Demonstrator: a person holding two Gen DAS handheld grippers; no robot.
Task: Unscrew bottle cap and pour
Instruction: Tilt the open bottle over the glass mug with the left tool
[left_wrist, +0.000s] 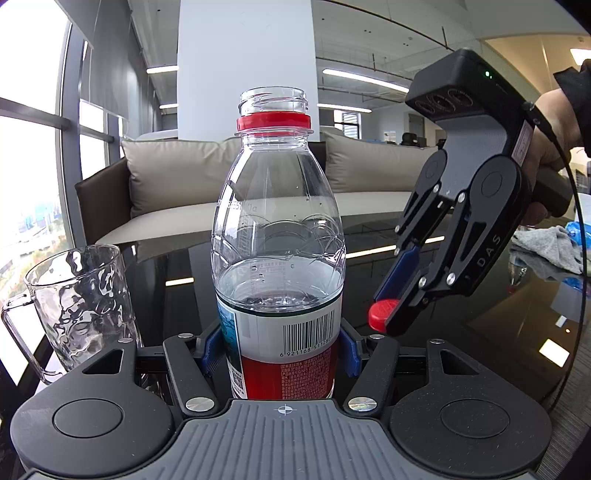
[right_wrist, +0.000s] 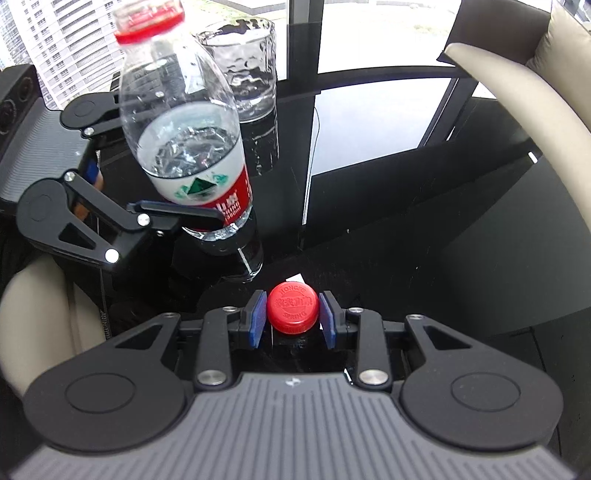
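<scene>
Your bottle (left_wrist: 277, 236) stands straight up in the middle of the left wrist view, and its top is open, with only the red ring (left_wrist: 273, 121) left around the neck. It holds water up to about the top edge of its white and red label (left_wrist: 284, 354). Your left gripper (left_wrist: 279, 350) is closed on the bottle, with a blue pad (left_wrist: 211, 349) pressed against each side of the label (so the bottle is held low down, not by the neck).

The red cap (right_wrist: 293, 308) is off the bottle. Your right gripper (right_wrist: 293, 314) pinches it between its two blue pads (right_wrist: 258, 318), top side up, so you can read the raised letters on it. In the left wrist view that gripper points down at a slant to the right of the bottle, near the dark shiny table (right_wrist: 406, 240). Whether the cap touches the table you cannot tell.

A clear glass mug (left_wrist: 79, 302) with a bumpy wall and a handle stands on the table just left of the bottle, and it looks empty. A grey cloth (left_wrist: 546, 247) lies on the far right of the table. Behind the table is a beige sofa (left_wrist: 177, 192) with cushions, and big windows (left_wrist: 26, 166) on the left.
</scene>
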